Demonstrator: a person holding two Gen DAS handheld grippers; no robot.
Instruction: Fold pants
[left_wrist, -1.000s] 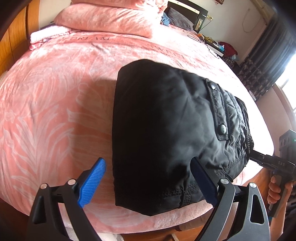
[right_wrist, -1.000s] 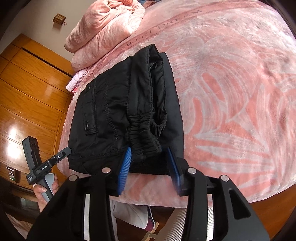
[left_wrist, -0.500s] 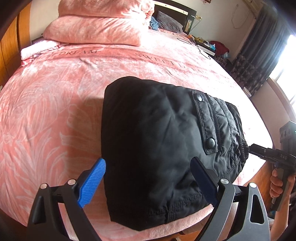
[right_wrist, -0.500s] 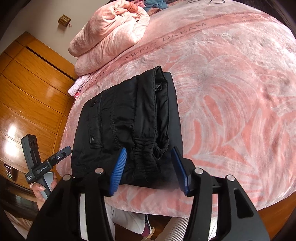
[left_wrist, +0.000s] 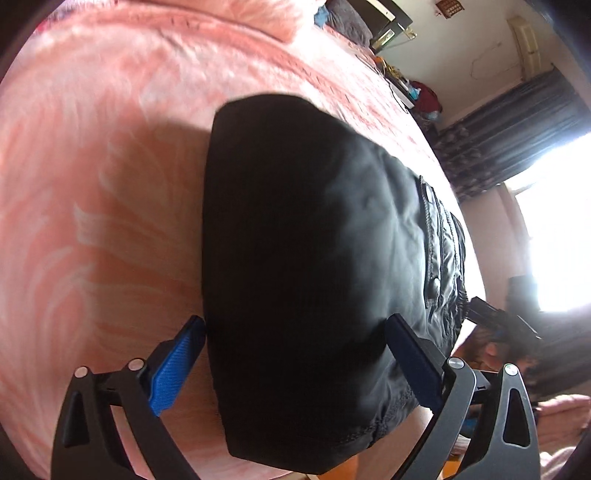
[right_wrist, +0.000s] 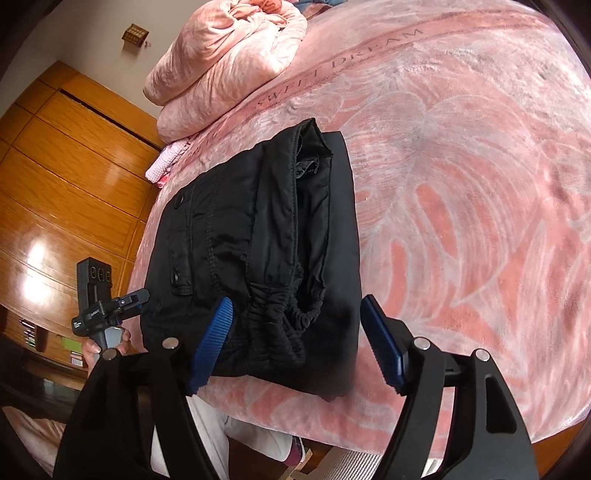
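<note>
The black pants lie folded into a thick bundle on the pink bedspread, near the bed's front edge. In the right wrist view the pants show their elastic waistband and a snap pocket. My left gripper is open, its blue pads astride the near end of the bundle and low over it. My right gripper is open, its pads on either side of the waistband end, holding nothing. The left gripper also shows in the right wrist view, at the bed's left edge.
A rolled pink quilt lies at the head of the bed. Wooden wardrobe doors stand to the left. A dark curtain and a bright window are to the right. The bedspread spreads wide beyond the pants.
My right gripper has opened wider and drawn back from the waistband. My left gripper has moved in lower and closer over the bundle. The pants stay put.
</note>
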